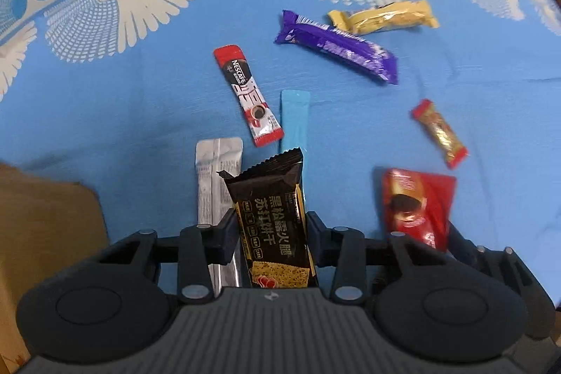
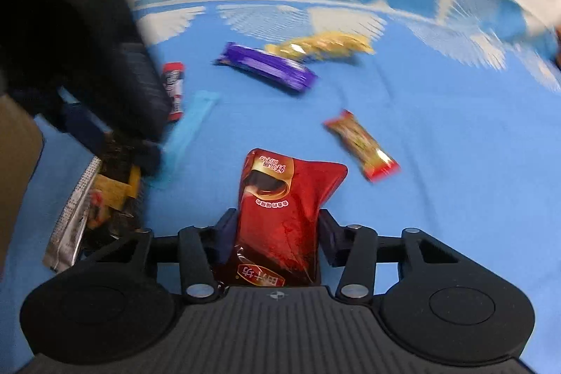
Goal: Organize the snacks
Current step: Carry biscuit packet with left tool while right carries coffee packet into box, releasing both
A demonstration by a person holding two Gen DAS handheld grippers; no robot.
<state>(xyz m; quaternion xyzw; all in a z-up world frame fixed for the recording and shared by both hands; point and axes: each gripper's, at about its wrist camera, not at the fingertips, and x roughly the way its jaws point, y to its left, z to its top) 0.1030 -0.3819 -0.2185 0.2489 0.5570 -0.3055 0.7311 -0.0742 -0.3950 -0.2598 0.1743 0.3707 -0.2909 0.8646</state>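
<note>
My left gripper [image 1: 270,226] is shut on a black cracker packet [image 1: 271,209], held above a silver sachet [image 1: 217,170] and a light blue stick [image 1: 295,118]. My right gripper [image 2: 278,230] is shut on a red snack pouch [image 2: 284,198]; the pouch also shows in the left wrist view [image 1: 415,205]. On the blue cloth lie a red Nescafe stick [image 1: 247,93], a purple bar [image 1: 336,46], a yellow packet [image 1: 384,16] and a small red-gold candy bar [image 1: 440,134]. The right wrist view shows the left gripper [image 2: 105,114] at its left, blurred.
A brown cardboard box [image 1: 42,233] stands at the near left. The blue cloth [image 1: 140,100] with white fan patterns covers the surface. In the right wrist view lie the purple bar [image 2: 268,67], yellow packet [image 2: 322,44] and candy bar [image 2: 361,144].
</note>
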